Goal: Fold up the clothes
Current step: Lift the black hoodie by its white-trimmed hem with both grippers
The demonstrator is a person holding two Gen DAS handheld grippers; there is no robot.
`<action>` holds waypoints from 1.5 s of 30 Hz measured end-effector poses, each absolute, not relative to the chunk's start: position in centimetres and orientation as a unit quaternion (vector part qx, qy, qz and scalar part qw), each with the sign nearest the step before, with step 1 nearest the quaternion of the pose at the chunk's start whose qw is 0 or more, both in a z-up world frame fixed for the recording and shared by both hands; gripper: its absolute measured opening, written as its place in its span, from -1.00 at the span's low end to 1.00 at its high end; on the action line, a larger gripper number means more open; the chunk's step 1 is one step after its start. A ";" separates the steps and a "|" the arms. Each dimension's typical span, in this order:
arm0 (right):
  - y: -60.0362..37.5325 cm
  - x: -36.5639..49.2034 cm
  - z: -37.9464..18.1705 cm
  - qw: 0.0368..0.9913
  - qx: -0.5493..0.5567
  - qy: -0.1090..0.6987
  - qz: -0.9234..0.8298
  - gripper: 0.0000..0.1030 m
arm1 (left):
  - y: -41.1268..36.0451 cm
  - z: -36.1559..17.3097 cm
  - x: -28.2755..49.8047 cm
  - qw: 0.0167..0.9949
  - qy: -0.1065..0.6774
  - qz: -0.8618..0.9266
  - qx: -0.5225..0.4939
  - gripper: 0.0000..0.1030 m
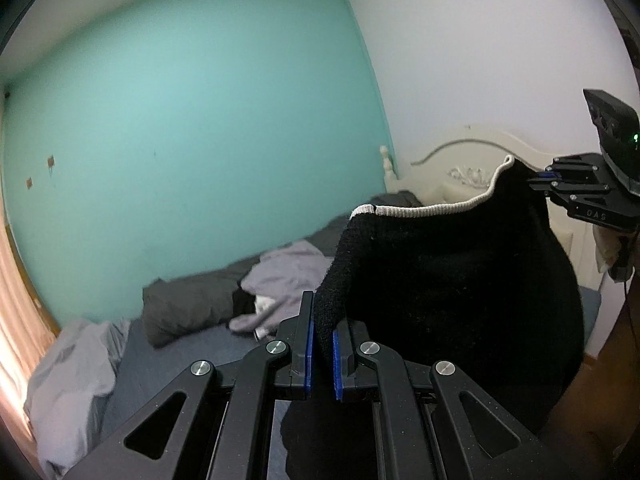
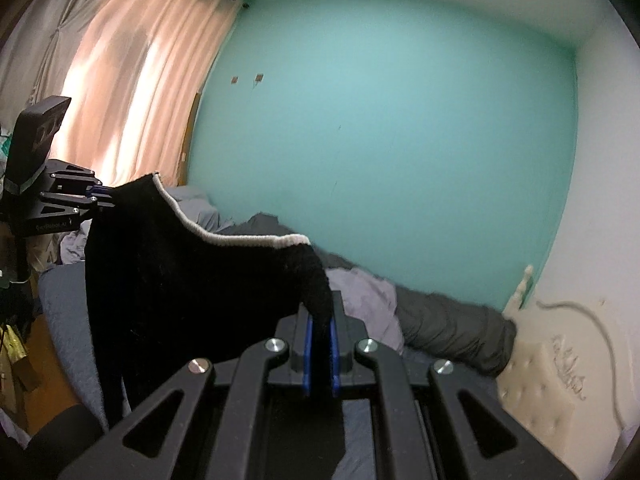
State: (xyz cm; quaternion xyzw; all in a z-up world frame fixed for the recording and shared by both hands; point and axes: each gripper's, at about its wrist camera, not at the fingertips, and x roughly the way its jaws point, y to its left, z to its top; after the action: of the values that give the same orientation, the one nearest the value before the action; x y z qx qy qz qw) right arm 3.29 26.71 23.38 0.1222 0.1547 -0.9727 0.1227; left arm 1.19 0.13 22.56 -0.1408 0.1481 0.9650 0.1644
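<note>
— Well, where are the two claws?

— Both are raised above the bed, level with each other and well apart. The left gripper has its blue-padded fingers pressed together on one end of the black knitted garment with a white ribbed edge. The right gripper pinches the other end of that garment in the same way; from the left wrist camera it shows at the far right, fingers clamped on the cloth's upper corner.

— So the garment is off the bed?

— Yes. It hangs between the two grippers, its white edge sagging in a curve from one pinch to the other, the black body drooping below.

— And underneath?

— A bed with a blue-grey textured cover. On it lie a crumpled pale lilac cloth and a rumpled dark grey blanket, just beside each other along the far side. More pale fabric is bunched at the left in the left wrist view.

— The room?

— A plain turquoise wall runs behind the bed, a cream carved headboard stands at one end, and peach-pink curtains glow with daylight at the other.
</note>
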 end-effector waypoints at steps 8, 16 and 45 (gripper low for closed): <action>26.4 3.0 19.5 0.135 0.133 0.139 -0.972 -0.88 | 0.9 20.2 1.5 0.161 0.141 0.965 -0.148 -0.86; 26.4 4.8 23.0 0.134 0.098 0.142 -0.976 -0.88 | 0.8 23.3 4.7 0.164 0.134 0.972 -0.101 -0.87; 27.6 4.3 24.8 0.136 0.128 0.145 -0.972 -0.88 | 1.5 23.8 3.8 0.162 0.140 0.970 -0.118 -0.86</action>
State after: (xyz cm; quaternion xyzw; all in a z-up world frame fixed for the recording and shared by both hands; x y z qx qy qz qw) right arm 4.32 27.56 24.76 0.1278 0.1447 -0.9718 0.1357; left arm 3.76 1.53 23.85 -0.1180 0.1398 0.9696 0.1623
